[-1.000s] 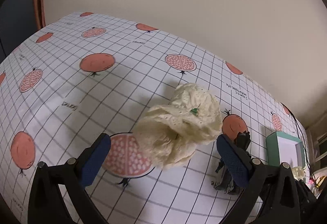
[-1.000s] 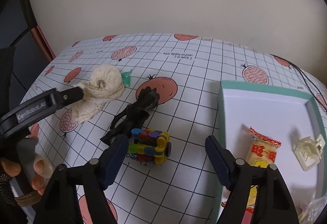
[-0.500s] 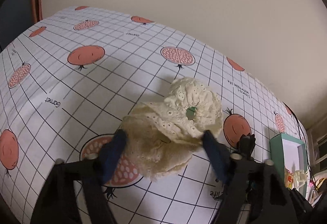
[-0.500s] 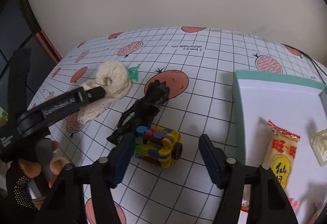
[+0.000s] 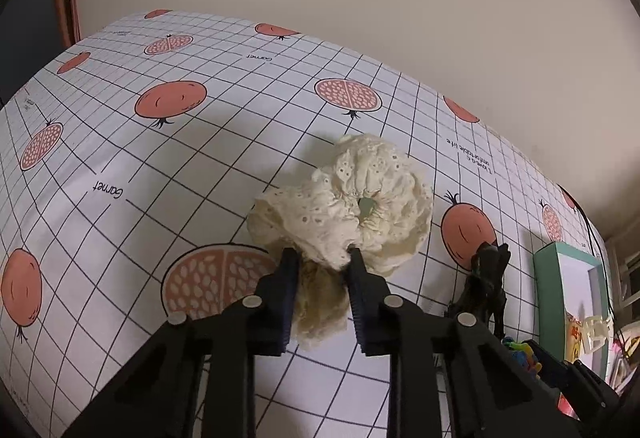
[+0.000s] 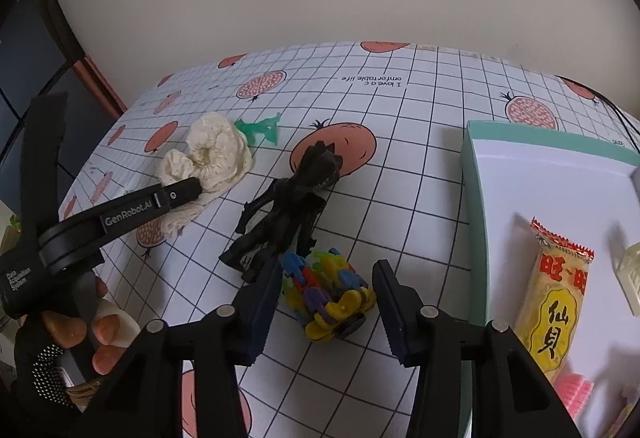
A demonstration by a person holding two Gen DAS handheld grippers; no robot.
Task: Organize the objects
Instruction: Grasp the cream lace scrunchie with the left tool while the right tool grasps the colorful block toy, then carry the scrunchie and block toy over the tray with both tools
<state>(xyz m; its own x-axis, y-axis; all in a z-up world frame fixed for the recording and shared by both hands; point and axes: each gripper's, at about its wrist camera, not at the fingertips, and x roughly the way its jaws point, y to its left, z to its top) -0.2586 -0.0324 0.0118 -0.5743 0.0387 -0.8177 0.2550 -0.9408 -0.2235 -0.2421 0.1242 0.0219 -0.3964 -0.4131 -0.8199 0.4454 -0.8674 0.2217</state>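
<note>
Left tongs [image 5: 322, 258] now pinching scrunchie [image 5: 352, 198], hole camera-facing.

Scrunchie [image 5: 352, 198]: cream eyelet fabric, ruffled, bunched; near folds pinched between two black fingers, rest lying on the cloth. Green figure [image 6: 260, 128]: small, translucent, lying flat just behind the scrunchie, touching or nearly so. Black figure [image 6: 288, 214]: spiky, lying on its side, head over an orange fruit print. Block toy [image 6: 328, 294]: multicoloured, yellow-dominant, with a dark wheel, just beside the black figure's lower end. Tray [image 6: 472, 174]: teal rim, white floor, holding a snack packet [image 6: 556, 302], a cream clip [image 6: 630, 270] and a pink item [image 6: 576, 390].
</note>
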